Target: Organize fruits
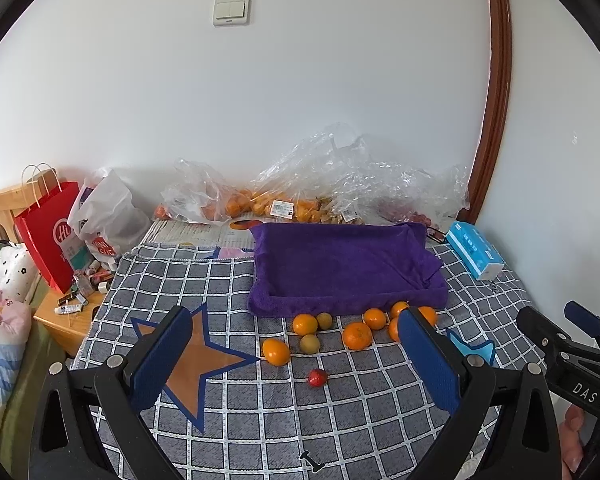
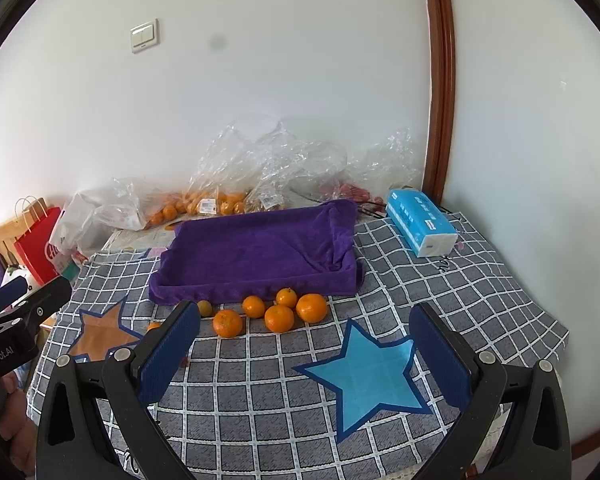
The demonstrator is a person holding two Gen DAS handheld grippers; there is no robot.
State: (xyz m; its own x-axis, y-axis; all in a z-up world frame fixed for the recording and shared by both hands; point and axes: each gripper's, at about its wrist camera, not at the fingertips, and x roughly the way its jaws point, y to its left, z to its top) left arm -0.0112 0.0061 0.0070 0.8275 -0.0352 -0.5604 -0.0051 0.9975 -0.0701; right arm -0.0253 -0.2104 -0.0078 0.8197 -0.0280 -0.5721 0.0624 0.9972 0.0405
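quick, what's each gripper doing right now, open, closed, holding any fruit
Left gripper: open, holding nothing, above the checked cloth.
Right gripper: open, holding nothing.

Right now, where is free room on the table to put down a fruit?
Free: inside the purple tray, and the checked cloth between the blue star and tissue pack. Crowded: the oranges along the tray's front edge.

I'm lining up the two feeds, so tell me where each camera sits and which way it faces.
Left wrist: on the left gripper, over the checked cloth, facing the purple tray and wall; the right gripper shows at the right edge.
Right wrist: on the right gripper, further right, facing the same tray; the left gripper shows at the left edge.
Shared: tray, oranges, tissue pack, light switch.
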